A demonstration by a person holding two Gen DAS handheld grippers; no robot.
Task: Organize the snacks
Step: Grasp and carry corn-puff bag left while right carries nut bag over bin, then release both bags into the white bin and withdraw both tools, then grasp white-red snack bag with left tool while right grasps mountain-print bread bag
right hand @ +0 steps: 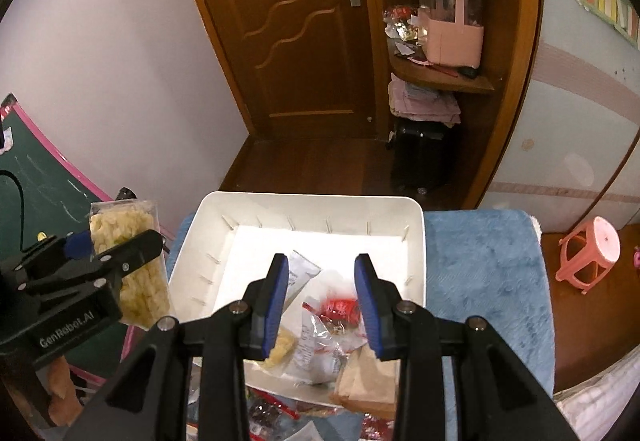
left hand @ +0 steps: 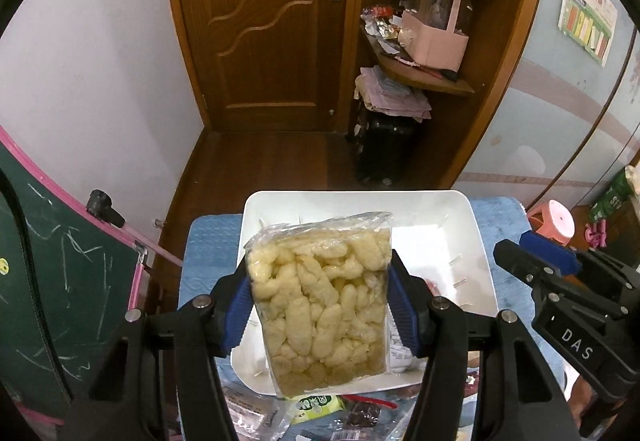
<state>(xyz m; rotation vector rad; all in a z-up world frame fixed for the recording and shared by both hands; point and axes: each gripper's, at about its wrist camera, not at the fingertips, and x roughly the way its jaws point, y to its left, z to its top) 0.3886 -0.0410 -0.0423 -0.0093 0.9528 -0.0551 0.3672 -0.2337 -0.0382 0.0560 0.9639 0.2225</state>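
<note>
My left gripper (left hand: 320, 301) is shut on a clear bag of pale puffed snacks (left hand: 320, 297) and holds it upright above the white bin (left hand: 472, 241). The same bag (right hand: 132, 265) and the left gripper (right hand: 112, 253) show at the left of the right wrist view, left of the bin (right hand: 192, 241). My right gripper (right hand: 322, 301) is open and empty above the near part of the bin, over a red-wrapped snack (right hand: 340, 309), a clear packet (right hand: 316, 345) and a brown packet (right hand: 372, 381). It also shows in the left wrist view (left hand: 536, 261).
The bin stands on a blue fluffy mat (right hand: 480, 281). Several loose snack packets (left hand: 320, 405) lie in front of the bin. A green chalkboard (left hand: 60, 281) stands left, a pink stool (right hand: 592, 253) right, and a wooden door (left hand: 272, 21) and shelves behind.
</note>
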